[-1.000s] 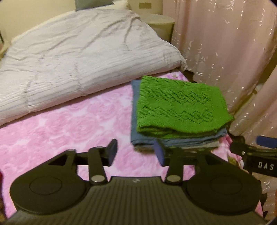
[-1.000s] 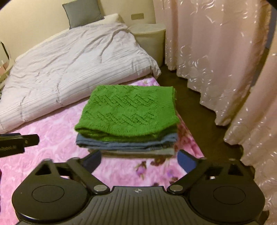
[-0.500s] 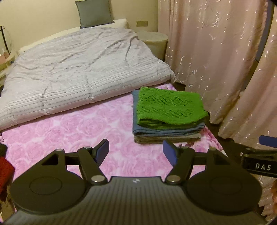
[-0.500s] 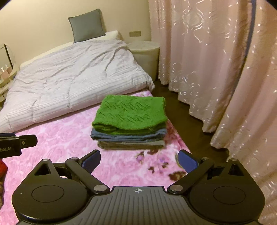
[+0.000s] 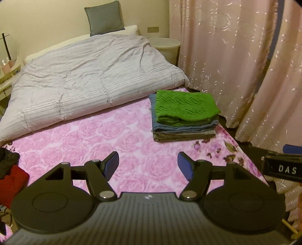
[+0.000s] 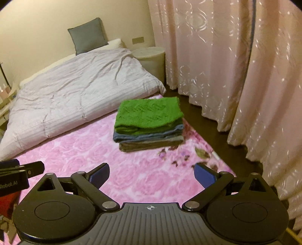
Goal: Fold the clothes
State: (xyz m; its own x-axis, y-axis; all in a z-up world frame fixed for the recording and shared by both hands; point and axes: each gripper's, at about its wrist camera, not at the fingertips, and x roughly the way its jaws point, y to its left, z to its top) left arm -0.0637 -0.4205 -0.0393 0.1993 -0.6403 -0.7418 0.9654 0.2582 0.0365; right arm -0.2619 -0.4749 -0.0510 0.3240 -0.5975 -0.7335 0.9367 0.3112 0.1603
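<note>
A folded green knit sweater (image 5: 186, 107) tops a stack with a folded blue garment (image 5: 181, 126) and a grey-brown one (image 5: 181, 136), on the pink rose blanket (image 5: 94, 143) near the bed's right edge. The stack also shows in the right wrist view (image 6: 149, 115). My left gripper (image 5: 148, 164) is open and empty, held back from the stack over the blanket. My right gripper (image 6: 152, 174) is open and empty, also well short of the stack. A red garment (image 5: 11, 181) under a dark one (image 5: 7, 158) lies at the left edge.
A grey striped duvet (image 5: 85, 79) covers the far half of the bed, with a grey pillow (image 5: 103, 17) at the wall. Pink curtains (image 5: 236, 56) hang along the right, over dark floor (image 6: 200, 116). A round pale container (image 6: 151, 58) stands in the corner.
Both grippers have drawn back and up from the folded stack, which now looks smaller and farther. The left gripper's jaws have opened wider. The red garment has come into view at left.
</note>
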